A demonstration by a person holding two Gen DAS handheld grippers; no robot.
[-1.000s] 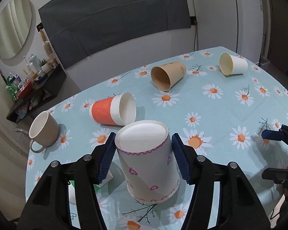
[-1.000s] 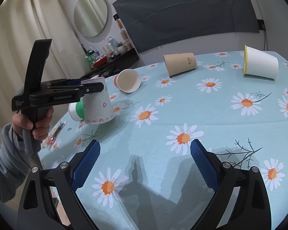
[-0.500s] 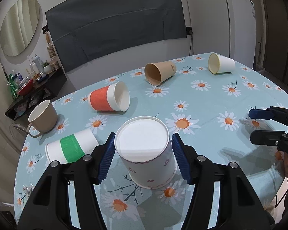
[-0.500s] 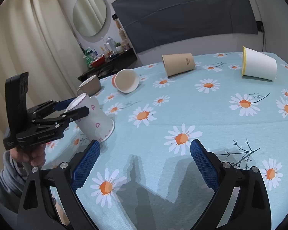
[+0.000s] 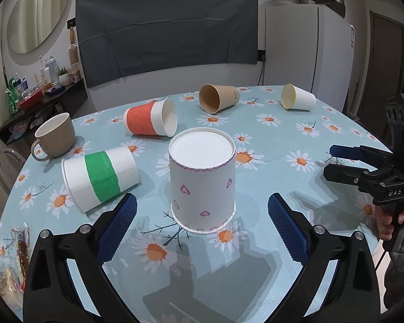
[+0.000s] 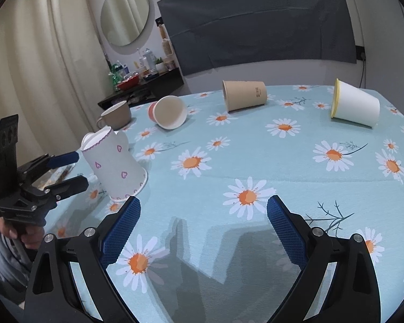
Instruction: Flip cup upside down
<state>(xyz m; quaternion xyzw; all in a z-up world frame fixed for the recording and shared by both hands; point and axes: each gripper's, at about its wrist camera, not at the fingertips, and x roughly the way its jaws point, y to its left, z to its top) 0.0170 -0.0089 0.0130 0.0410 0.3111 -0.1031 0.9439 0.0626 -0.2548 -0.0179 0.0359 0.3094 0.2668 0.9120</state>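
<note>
the heart cup stands mouth down on the table, bottom up. the left gripper is wide open around it, pads apart from its sides, holding nothing. to finish well, pull straight back and do not bump the cup or the green cup beside it. the right gripper is wide open and empty too.

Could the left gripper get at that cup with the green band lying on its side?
Probably yes. The left gripper is open and holds nothing, and the green-banded cup lies just off its left finger. The heart-patterned cup stands to the other side, apart from it.
</note>
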